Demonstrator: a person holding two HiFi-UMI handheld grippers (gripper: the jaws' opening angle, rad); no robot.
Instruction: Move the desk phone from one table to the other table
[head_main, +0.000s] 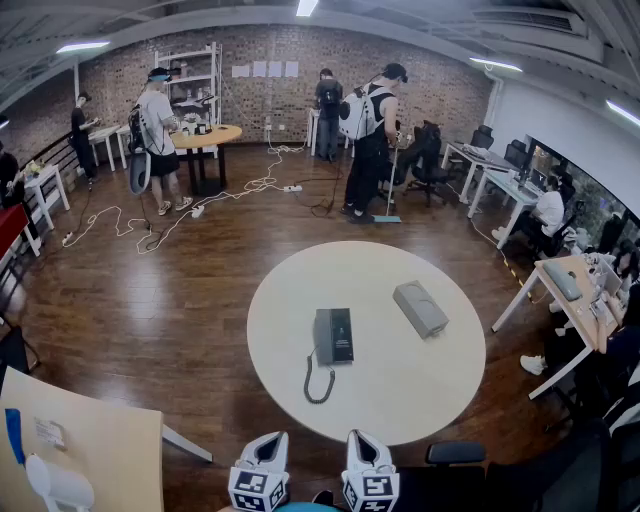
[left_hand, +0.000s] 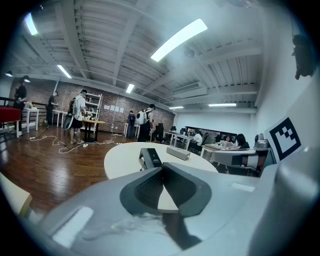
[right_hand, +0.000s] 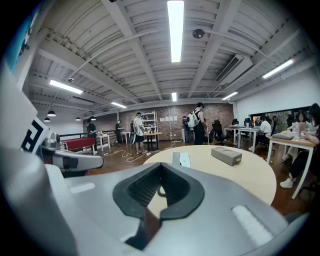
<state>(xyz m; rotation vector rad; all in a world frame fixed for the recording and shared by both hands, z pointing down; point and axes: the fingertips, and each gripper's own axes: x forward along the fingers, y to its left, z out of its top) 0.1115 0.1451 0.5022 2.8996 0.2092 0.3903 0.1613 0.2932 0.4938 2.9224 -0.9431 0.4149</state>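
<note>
Hovering at the table's (head_main: 400, 385) near edge, left tool (left_hand: 162, 168) and right tool (right_hand: 161, 165) are both closed, empty. Phone (head_main: 334, 335) lies mid-table, grey box (head_main: 420, 308) near it.

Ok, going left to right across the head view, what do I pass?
tan table corner → left hand-held gripper → desk phone → grey box → desk at the right edge
</note>
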